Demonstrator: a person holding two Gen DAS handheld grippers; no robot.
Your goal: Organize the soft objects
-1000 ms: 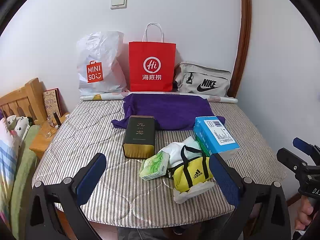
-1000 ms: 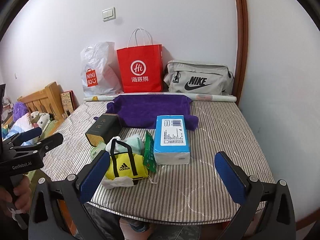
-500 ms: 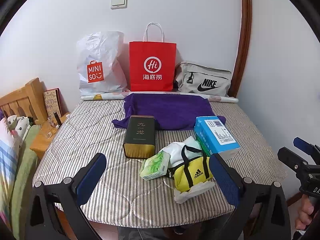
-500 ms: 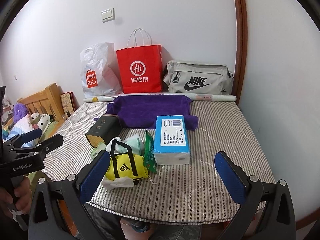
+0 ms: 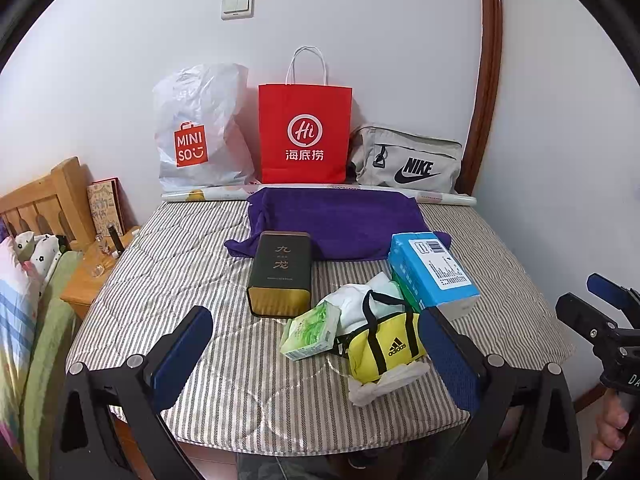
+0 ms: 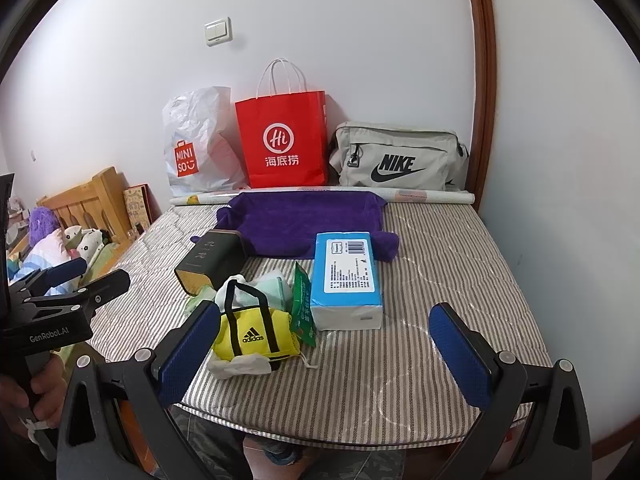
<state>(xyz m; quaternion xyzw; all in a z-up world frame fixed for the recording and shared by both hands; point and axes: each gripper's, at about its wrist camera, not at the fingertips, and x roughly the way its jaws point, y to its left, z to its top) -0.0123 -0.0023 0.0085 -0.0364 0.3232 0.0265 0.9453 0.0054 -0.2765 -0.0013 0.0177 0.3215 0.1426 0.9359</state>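
A purple towel (image 5: 336,222) lies spread at the back of the striped mattress (image 5: 168,280). Nearer me sit a small yellow adidas bag (image 5: 384,346) on white cloth, a green tissue pack (image 5: 310,332), a blue tissue pack (image 5: 434,272) and a dark tea tin (image 5: 280,276). My left gripper (image 5: 316,360) is open and empty, held back from the mattress's front edge. My right gripper (image 6: 324,356) is open and empty too, with the yellow bag (image 6: 252,334), blue pack (image 6: 346,280) and towel (image 6: 304,220) ahead of it.
Against the back wall stand a white Miniso bag (image 5: 198,132), a red paper bag (image 5: 304,136) and a grey Nike bag (image 5: 408,162), with a paper roll (image 5: 448,199) in front. A wooden headboard (image 5: 44,200) and plush toys (image 5: 34,248) are at left.
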